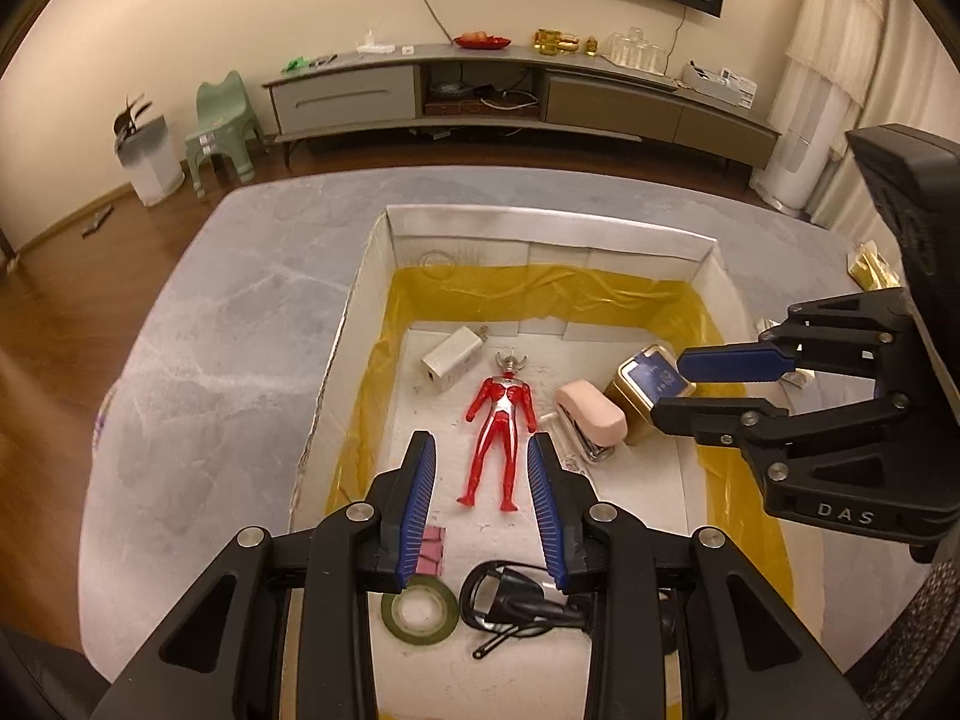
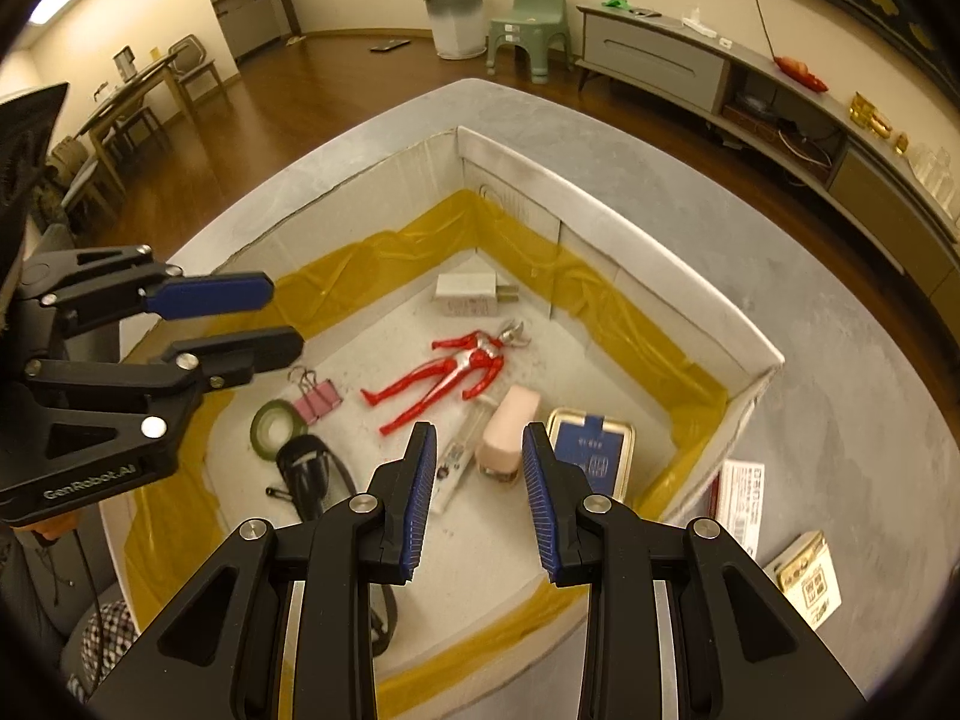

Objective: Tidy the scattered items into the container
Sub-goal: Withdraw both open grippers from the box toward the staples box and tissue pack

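A white cardboard box (image 1: 540, 228) (image 2: 630, 252) lined with yellow tape stands on the grey table. In it lie a red and silver toy figure (image 1: 497, 420) (image 2: 447, 375), a white charger (image 1: 453, 357) (image 2: 474, 295), a pink stapler (image 1: 591, 414) (image 2: 507, 429), a gold tin with a blue label (image 1: 645, 387) (image 2: 594, 450), a green tape roll (image 1: 420, 606) (image 2: 273, 429), a pink binder clip (image 2: 318, 399) and a black cable (image 1: 510, 600) (image 2: 306, 474). My left gripper (image 1: 483, 462) (image 2: 282, 315) hangs open above the figure's legs, holding nothing. My right gripper (image 2: 477, 450) (image 1: 666, 387) is open over the stapler and the tin, also holding nothing.
On the table to the right of the box lie a white printed packet (image 2: 741, 501), a small yellow-white carton (image 2: 810, 585) and a gold wrapper (image 1: 873, 267). Beyond the table are a wooden floor, a TV cabinet (image 1: 510, 90), a green stool (image 1: 219, 132) and a white planter (image 1: 150, 159).
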The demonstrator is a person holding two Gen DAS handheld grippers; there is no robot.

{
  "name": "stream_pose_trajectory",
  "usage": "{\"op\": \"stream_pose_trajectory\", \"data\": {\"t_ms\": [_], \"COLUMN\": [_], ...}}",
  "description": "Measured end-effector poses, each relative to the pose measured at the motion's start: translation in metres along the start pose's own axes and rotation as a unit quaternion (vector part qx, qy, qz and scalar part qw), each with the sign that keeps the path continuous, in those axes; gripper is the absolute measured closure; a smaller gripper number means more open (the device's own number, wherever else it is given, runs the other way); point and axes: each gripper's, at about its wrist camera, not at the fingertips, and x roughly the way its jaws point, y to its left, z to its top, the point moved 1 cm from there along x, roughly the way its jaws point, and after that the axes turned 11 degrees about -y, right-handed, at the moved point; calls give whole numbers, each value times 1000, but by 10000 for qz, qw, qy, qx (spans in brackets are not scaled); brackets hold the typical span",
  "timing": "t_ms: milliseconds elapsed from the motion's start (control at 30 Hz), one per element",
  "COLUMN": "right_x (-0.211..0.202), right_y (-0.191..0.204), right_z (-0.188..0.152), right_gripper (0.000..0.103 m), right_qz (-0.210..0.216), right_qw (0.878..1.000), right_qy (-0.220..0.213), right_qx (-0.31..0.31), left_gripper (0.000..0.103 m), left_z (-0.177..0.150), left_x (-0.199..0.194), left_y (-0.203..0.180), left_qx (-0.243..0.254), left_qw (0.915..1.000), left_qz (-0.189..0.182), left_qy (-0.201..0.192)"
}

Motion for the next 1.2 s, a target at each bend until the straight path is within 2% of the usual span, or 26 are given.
{"op": "stream_pose_trajectory", "data": {"t_ms": [1200], "right_x": [-89], "right_y": [15], "right_z": [-69], "right_gripper": [71], "right_qz": [366], "right_qw": [9993], "right_qy": [-83], "right_qx": [-24], "left_gripper": [69], "left_z": [-45], "left_x": [-94], "left_y": [-85], "left_qx": [585], "left_qw": [9982], "left_qz": [-138], "left_qy": [-31]}}
